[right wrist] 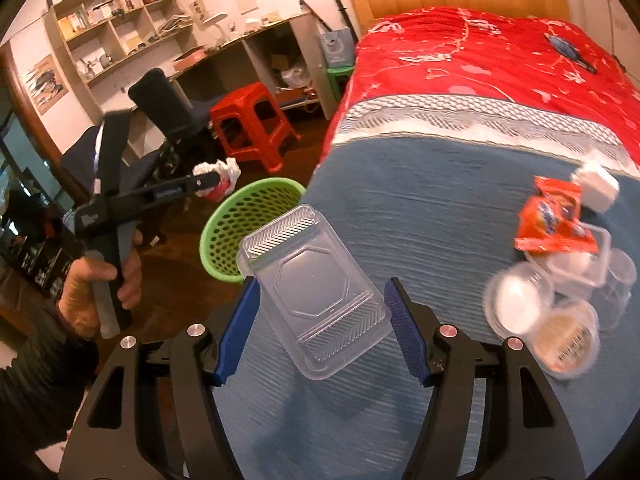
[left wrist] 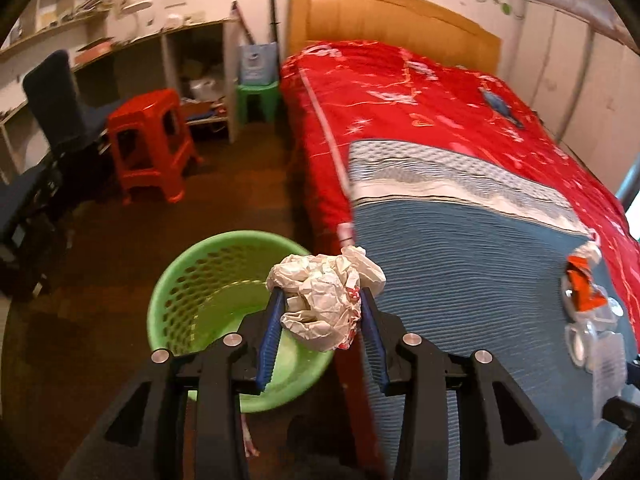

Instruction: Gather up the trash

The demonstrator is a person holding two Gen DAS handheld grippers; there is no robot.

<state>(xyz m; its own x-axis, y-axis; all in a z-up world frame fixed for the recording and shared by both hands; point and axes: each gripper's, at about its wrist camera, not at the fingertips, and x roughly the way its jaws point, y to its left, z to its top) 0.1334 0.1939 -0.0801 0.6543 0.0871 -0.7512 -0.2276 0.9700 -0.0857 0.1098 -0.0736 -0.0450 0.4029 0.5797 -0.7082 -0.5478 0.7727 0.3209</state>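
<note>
**Crumpled paper held over the basket**

White paper wad [left wrist: 326, 300] sits clamped in the left gripper [left wrist: 322, 312], above the green basket's [left wrist: 176, 280] rim at lower centre; nothing shows inside it. Only the right view shows the right gripper [right wrist: 320, 300] spread wide around a clear tray [right wrist: 316, 296]. Blurred cups [right wrist: 560, 304] lie at right.

The crumpled paper ball [left wrist: 326, 300] looks rough and matt. Beside the green plastic basket [left wrist: 208, 280], the clear plastic tray [right wrist: 314, 296] looks smooth and shiny.

Bedroom: bed [left wrist: 440, 92] w/ red quilt, desk [right wrist: 224, 50], bookshelves [right wrist: 108, 20].
</note>
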